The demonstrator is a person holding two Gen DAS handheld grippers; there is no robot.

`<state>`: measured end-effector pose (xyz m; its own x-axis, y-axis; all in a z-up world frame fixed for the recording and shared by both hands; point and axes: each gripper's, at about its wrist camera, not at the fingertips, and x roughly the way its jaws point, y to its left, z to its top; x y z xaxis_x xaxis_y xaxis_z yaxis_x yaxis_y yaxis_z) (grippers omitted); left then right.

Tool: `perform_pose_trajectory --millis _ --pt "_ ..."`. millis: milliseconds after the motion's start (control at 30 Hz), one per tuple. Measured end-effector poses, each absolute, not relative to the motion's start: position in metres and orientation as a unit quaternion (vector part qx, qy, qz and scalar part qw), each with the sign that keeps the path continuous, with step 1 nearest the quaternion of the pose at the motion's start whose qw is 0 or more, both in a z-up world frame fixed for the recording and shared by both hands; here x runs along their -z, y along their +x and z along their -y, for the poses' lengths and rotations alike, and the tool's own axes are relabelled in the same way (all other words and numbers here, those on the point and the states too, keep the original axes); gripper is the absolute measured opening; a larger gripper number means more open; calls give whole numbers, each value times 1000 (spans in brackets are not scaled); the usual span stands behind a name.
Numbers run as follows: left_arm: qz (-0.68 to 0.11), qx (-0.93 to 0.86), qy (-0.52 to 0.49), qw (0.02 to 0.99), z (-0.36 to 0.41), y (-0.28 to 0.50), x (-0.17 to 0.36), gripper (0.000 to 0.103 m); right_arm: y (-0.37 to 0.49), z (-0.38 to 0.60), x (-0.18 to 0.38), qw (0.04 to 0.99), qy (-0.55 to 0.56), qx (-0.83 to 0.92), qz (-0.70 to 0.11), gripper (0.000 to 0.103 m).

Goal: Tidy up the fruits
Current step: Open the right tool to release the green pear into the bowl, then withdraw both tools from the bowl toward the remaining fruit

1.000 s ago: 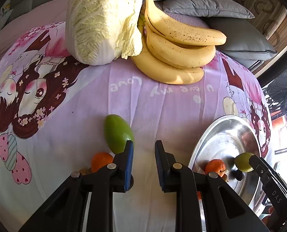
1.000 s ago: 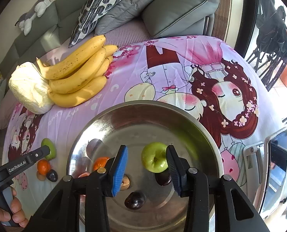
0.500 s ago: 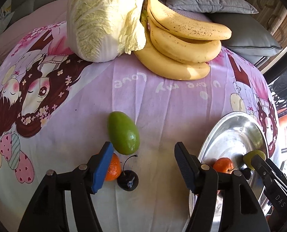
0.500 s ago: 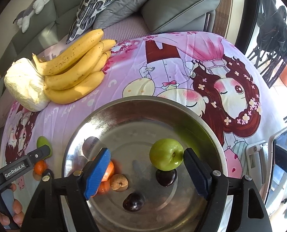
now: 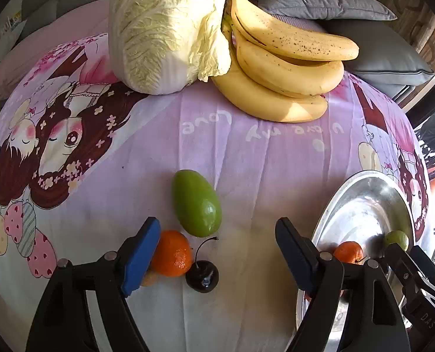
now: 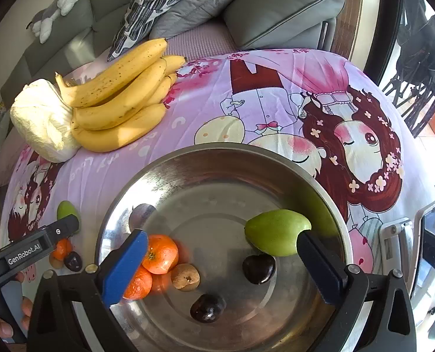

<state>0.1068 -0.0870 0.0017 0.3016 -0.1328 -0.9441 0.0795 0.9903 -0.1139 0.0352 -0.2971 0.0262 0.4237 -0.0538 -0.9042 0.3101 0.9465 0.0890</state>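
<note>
My left gripper (image 5: 216, 223) hovers over the pink cartoon cloth, its jaws opening with nothing gripped. Below them lie a green avocado-like fruit (image 5: 195, 202), a mandarin (image 5: 172, 253) and a dark cherry (image 5: 202, 275). My right gripper (image 6: 221, 236) hangs over the steel basin (image 6: 188, 158), jaws opening wide. A green fruit (image 6: 276, 231) lies loose in the basin by the right finger. Also in the basin are two mandarins (image 6: 160, 253), a brown fruit (image 6: 185, 277), a cherry (image 6: 258, 268) and another dark fruit (image 6: 208, 308).
A bunch of bananas (image 5: 282, 67) and a napa cabbage (image 5: 164, 29) lie at the far side of the cloth. Grey cushions (image 6: 276, 11) sit behind them. A hand (image 6: 0, 325) holds the left gripper at the right wrist view's lower left.
Both grippers' jaws have spread wide. The right one has let go of the green fruit, which now rests in the basin. Between the left jaws the mandarin and cherry have come into view.
</note>
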Motion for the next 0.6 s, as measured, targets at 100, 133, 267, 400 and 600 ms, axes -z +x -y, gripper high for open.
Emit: perform_pose_trajectory --millis 100,133,267,400,600 --pt "-581 64 -21 811 86 106 -4 90 35 296 -26 835 124 105 -525 103" --pt "-580 63 -19 812 86 105 -5 90 35 297 -26 836 125 105 -524 103" --pt "-579 64 -20 813 85 105 -6 95 34 297 -30 841 126 104 -516 103" --pt "-572 65 -22 818 84 105 -10 95 35 295 -33 846 127 96 -508 103" --pt "-563 61 -22 824 80 105 -15 95 37 285 -36 854 122 80 -499 103"
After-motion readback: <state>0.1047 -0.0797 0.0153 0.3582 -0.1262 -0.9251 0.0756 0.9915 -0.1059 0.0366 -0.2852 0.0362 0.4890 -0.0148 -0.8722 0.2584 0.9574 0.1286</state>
